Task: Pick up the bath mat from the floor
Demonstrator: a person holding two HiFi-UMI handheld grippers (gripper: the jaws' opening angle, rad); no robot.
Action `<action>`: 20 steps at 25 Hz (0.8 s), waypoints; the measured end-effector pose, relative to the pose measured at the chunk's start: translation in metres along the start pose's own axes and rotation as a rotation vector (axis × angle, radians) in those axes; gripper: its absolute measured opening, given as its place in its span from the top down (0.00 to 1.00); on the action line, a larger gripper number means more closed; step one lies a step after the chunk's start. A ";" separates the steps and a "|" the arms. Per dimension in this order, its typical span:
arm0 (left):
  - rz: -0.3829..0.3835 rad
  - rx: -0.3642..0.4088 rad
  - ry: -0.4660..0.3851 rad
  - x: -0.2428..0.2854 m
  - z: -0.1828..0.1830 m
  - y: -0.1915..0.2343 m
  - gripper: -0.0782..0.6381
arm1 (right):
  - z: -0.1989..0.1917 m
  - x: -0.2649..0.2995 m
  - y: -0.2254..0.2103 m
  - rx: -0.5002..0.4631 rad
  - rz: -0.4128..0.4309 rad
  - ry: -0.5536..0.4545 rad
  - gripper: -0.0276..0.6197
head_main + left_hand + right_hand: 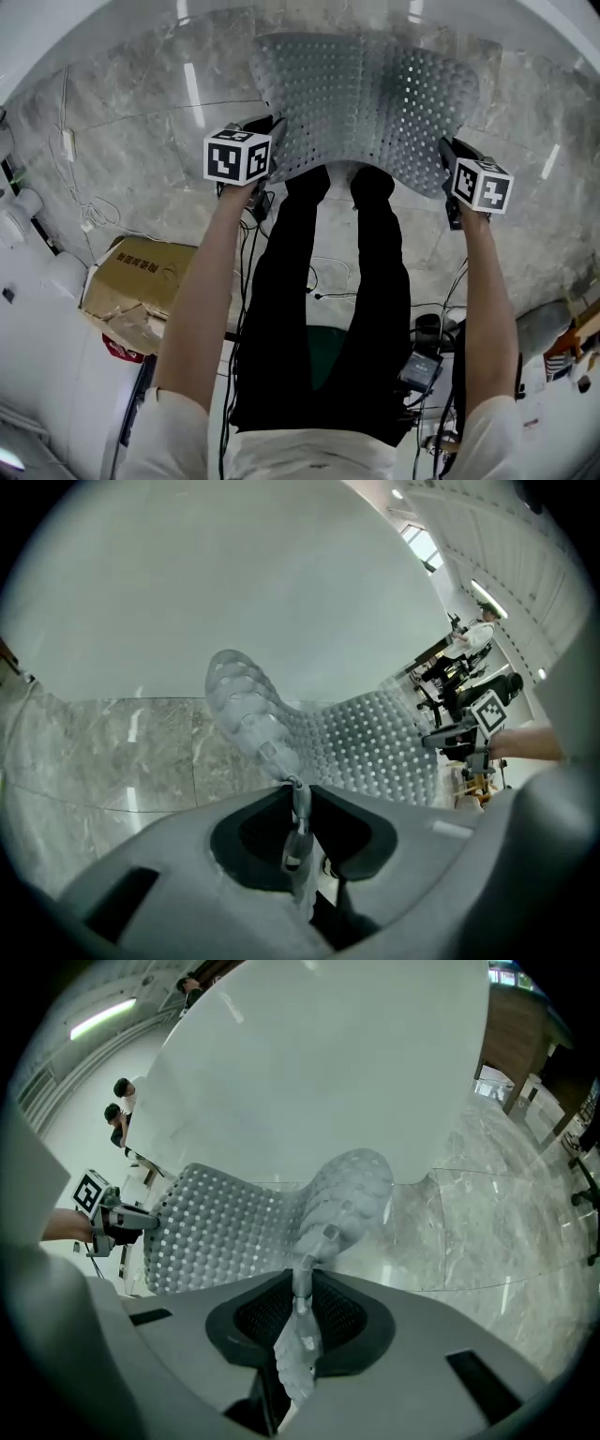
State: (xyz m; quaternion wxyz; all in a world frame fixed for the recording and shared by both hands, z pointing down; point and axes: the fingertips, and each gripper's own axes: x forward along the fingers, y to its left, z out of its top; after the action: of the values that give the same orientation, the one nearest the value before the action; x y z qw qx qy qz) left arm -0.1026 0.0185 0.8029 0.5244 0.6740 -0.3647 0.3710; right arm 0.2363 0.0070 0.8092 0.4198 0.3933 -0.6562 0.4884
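I see the mat (366, 103) as a pale grey, see-through sheet covered in rows of small holes and bumps. It hangs spread wide above the marble floor (122, 141). One near corner is pinched in the left hand-held gripper (269, 129), the other in the right hand-held gripper (444, 157). The edge between them sags in soft folds.

Bright even overhead light, strip-lamp glare streaks on floor (122, 141) left of bath mat (366, 103), fisheye-bent edges, dark corners.
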 end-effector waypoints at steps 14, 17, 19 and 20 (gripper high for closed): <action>-0.021 -0.091 -0.050 -0.123 -0.012 -0.046 0.80 | -0.004 -0.111 0.085 0.006 -0.003 -0.016 0.86; -0.042 -0.082 -0.087 -0.152 -0.009 -0.054 0.80 | 0.001 -0.137 0.111 -0.016 -0.001 -0.037 0.86; -0.054 -0.068 -0.102 -0.170 -0.008 -0.059 0.80 | 0.005 -0.156 0.126 -0.036 -0.001 -0.049 0.86; -0.061 -0.064 -0.112 -0.177 -0.006 -0.062 0.80 | 0.009 -0.166 0.131 -0.046 -0.004 -0.058 0.86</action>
State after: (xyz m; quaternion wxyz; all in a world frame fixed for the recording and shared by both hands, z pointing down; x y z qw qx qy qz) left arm -0.1297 0.0537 0.6204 0.5354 0.6874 -0.3847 0.3047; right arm 0.1694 0.0438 0.6117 0.4107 0.3986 -0.6784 0.4607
